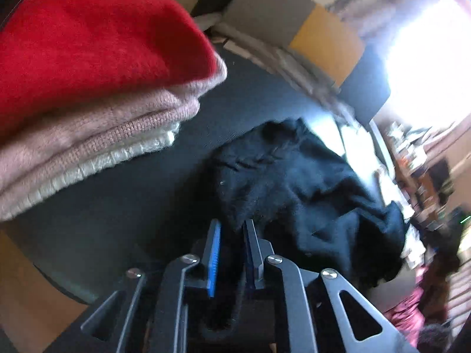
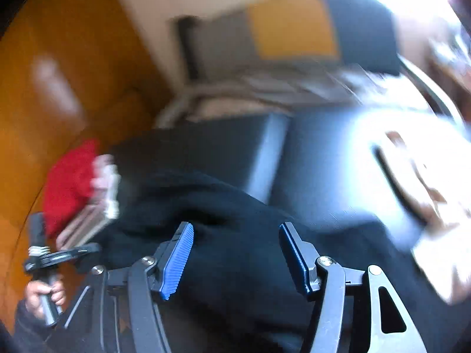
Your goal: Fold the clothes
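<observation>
Black garment (image 1: 309, 194) crumpled, no clear long axis; left hand-held gripper (image 1: 232, 226) pinches its edge; right hand-held gripper (image 2: 235, 232) wide.

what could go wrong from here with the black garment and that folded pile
1. The left claw is nearly shut on an edge of the black garment; the pinch looks thin and the cloth might slip out.
2. The folded stack, red on top, sits close beside the garment, so dragging the cloth could nudge or topple it.
3. The right claw stands open above the bunched cloth, so one side is unheld and any fold may come out uneven.
</observation>
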`<state>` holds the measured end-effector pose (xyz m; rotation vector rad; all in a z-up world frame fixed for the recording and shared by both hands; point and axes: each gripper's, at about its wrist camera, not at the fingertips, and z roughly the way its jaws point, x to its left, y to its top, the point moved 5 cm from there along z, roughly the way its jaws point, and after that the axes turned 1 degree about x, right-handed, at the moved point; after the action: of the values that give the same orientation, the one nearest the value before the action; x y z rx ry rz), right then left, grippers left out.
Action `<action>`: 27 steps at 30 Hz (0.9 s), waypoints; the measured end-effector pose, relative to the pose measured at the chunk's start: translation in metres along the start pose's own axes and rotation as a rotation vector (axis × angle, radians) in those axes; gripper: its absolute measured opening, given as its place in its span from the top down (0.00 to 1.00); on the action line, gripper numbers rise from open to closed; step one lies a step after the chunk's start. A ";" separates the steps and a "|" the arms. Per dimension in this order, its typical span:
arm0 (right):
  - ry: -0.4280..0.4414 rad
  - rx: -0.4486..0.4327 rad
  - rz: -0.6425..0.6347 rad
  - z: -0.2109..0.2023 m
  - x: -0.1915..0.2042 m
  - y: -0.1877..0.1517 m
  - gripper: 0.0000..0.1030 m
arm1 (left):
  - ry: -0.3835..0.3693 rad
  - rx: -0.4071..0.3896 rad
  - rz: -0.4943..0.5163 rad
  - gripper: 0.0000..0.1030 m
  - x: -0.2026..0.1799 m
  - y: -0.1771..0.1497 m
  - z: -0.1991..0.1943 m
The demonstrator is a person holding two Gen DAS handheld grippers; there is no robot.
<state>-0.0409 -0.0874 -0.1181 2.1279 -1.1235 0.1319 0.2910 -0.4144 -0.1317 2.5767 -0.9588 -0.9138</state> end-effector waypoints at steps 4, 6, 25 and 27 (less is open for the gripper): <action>0.114 -0.003 0.214 -0.003 -0.047 -0.012 0.35 | -0.078 0.026 0.026 0.83 -0.019 -0.009 0.002; 0.166 -0.026 0.226 -0.001 -0.047 -0.010 0.27 | -0.106 0.030 0.021 0.83 -0.024 -0.008 0.003; 0.200 0.167 -0.239 -0.067 0.071 -0.119 0.95 | -0.168 0.123 0.204 0.78 -0.085 -0.045 0.024; 0.205 0.257 -0.211 -0.072 0.062 -0.158 0.95 | -0.153 0.130 0.232 0.78 -0.087 -0.051 0.024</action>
<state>0.1335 -0.0264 -0.1264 2.3816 -0.7925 0.4047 0.2508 -0.3193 -0.1305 2.4563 -1.3694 -1.0242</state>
